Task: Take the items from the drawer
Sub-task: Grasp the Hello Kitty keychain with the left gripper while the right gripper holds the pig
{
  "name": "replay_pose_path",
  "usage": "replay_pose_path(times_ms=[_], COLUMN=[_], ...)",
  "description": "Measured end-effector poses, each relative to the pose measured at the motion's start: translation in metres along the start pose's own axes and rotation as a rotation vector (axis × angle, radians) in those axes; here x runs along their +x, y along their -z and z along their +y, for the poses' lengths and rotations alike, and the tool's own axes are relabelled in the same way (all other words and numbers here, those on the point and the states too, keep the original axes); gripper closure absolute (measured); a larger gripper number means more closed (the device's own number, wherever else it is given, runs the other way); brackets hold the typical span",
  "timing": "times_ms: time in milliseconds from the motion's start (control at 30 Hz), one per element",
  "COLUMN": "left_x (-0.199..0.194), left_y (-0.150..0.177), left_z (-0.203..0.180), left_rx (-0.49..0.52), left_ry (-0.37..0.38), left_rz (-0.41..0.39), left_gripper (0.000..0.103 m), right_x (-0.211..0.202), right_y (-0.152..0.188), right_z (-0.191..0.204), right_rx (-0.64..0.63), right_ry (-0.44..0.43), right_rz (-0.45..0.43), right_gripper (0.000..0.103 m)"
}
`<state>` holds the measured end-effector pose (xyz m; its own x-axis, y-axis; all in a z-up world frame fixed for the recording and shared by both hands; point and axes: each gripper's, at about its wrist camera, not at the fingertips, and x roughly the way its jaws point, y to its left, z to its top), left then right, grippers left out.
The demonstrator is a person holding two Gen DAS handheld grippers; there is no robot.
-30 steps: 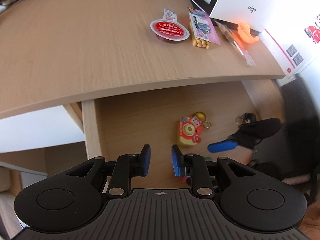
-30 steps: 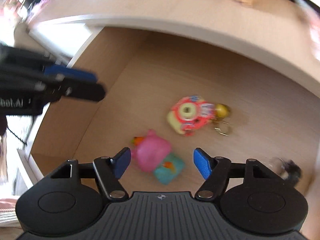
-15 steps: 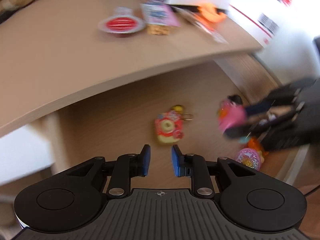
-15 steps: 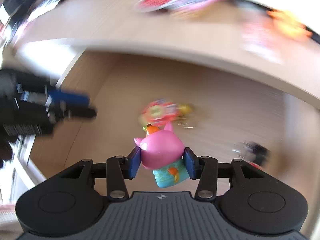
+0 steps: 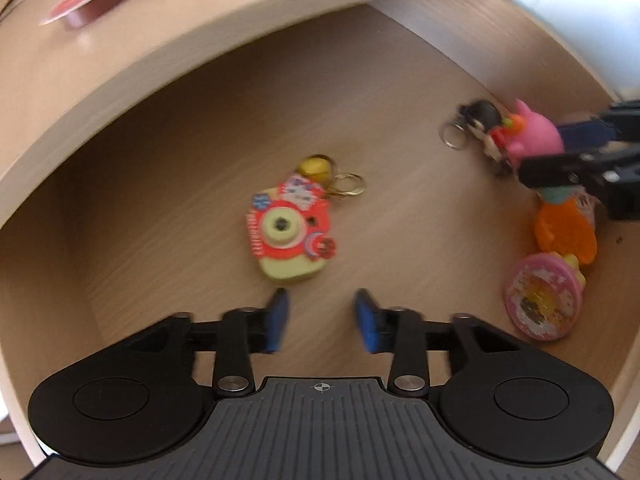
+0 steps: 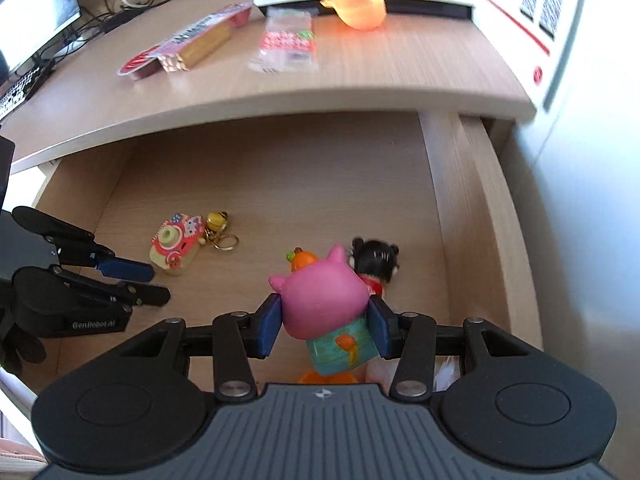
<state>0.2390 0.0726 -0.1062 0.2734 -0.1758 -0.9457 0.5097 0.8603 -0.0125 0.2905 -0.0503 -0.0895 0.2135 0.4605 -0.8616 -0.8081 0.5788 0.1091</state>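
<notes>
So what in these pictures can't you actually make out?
- Pink pig toy: its lower part sits behind the right claw in the right wrist view.
- Black-haired doll: the body is hidden behind the pig in the right wrist view and smeared by blur in the left.
- Round pink toy: the picture on its face is blurred in the left wrist view.
- Snack packets on the desk: the print is too small and blurred.

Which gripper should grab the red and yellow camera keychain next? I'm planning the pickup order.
Left. The left gripper hovers open just short of the red and yellow camera keychain; the right gripper already holds the pink pig toy.
</notes>
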Motion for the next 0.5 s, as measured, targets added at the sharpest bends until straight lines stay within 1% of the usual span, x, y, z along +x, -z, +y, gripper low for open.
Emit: replay_pose_path(times_ms=[33,100,133,167,200,233,267,300,367,400,433,500], left_x=[0.001,0.005,0.006,0.006,0.004,-0.001,-0.008,-0.015,-0.020,-0.019,-0.015,-0.009], left_y=[0.000,-0.001,-0.001,-0.003,-0.004,-0.005,-0.006,-0.007,-0.009,-0.012,-0.014,-0.021], left_z=[-0.004,-0.014,-0.017,-0.017,-0.014,-0.010,-0.007,-0.006,-0.003,0.000,0.004,0.014], left_rx=[0.022,0.073,0.083,0.075,0.046,0.008,-0.022,-0.037,-0.056,-0.073,-0.098,-0.143], left_ry=[0.008,0.015,0.014,0.018,0.035,0.057,0.057,0.029,-0.073,-0.113,-0.128,-0.133], left_rz=[0.007,0.022,0.028,0.030,0.028,0.015,-0.015,-0.047,-0.099,-0.113,-0.115,-0.112], left_gripper=[0.036,0.023,0.020,0.021,0.026,0.032,0.034,0.035,0.035,0.035,0.035,0.035], right_x=[0.001,0.000,0.000,0.001,0.001,0.001,0.001,0.001,0.001,-0.002,-0.002,0.000], right_y=[0.003,0.003,0.004,0.004,0.005,0.005,0.005,0.006,0.006,0.005,0.005,0.005], right_z=[-0.003,-0.009,-0.012,-0.013,-0.014,-0.014,-0.013,-0.012,-0.012,-0.013,-0.014,-0.015], right_rx=[0.015,0.055,0.070,0.078,0.084,0.083,0.078,0.073,0.070,0.073,0.078,0.092], right_ry=[-0.002,-0.030,-0.039,-0.042,-0.049,-0.053,-0.053,-0.055,-0.058,-0.063,-0.068,-0.072], right_rz=[-0.001,0.000,-0.002,0.001,0.003,0.001,0.000,0.001,-0.002,-0.001,0.003,0.005], right_gripper=[0.057,0.057,0.057,0.057,0.057,0.057,0.057,0.057,0.057,0.057,0.057,0.057])
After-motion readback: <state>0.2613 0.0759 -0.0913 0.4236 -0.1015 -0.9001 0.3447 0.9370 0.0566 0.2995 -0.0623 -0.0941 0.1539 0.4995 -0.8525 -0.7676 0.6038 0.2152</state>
